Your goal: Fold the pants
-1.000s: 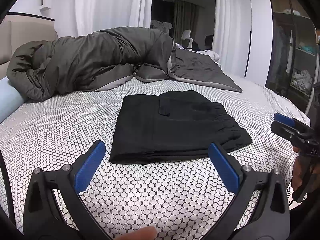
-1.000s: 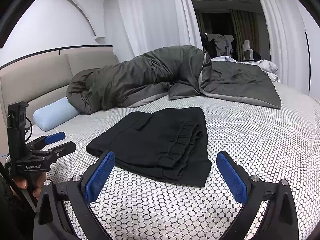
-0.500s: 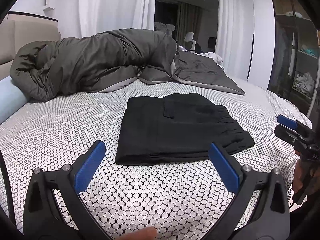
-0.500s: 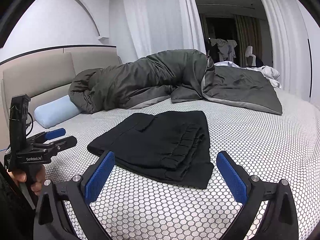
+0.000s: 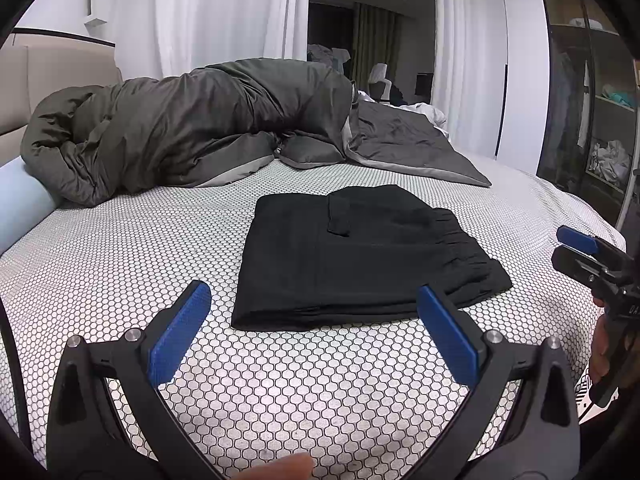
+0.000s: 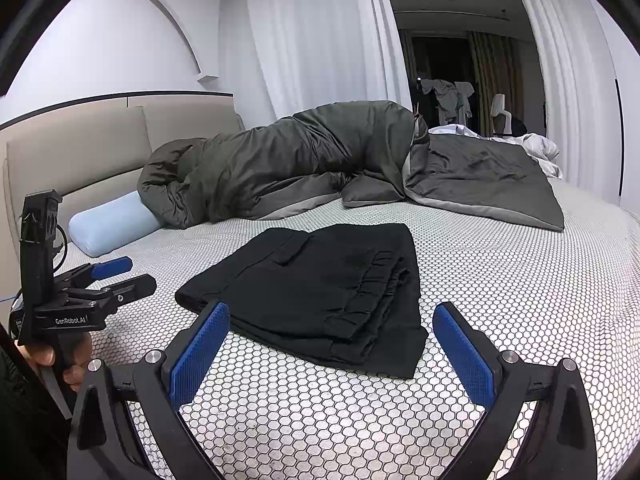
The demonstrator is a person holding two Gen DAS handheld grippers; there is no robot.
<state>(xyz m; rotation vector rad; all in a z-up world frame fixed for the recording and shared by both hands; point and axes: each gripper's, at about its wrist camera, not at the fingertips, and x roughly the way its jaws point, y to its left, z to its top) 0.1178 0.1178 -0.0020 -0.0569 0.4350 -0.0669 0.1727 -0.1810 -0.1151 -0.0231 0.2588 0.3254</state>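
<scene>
Both claws stand wide apart and hold nothing: the left claw (image 5: 314, 338) and right claw (image 6: 332, 350) hover above the bed (image 5: 120, 248), short of the folded black pants (image 5: 356, 258) lying flat mid-mattress. The left claw's body reads "GenRobot.AI" (image 6: 70, 321).

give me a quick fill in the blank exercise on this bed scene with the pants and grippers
1. The folded black pants lie on the honeycomb-patterned ____.
2. The left gripper, with blue pads, stands ____ and holds nothing.
3. The right gripper touches ____ of the pants.
4. The light blue bolster pillow lies beside the dark ____.

Missing words: bedsheet; open; none; duvet
</scene>
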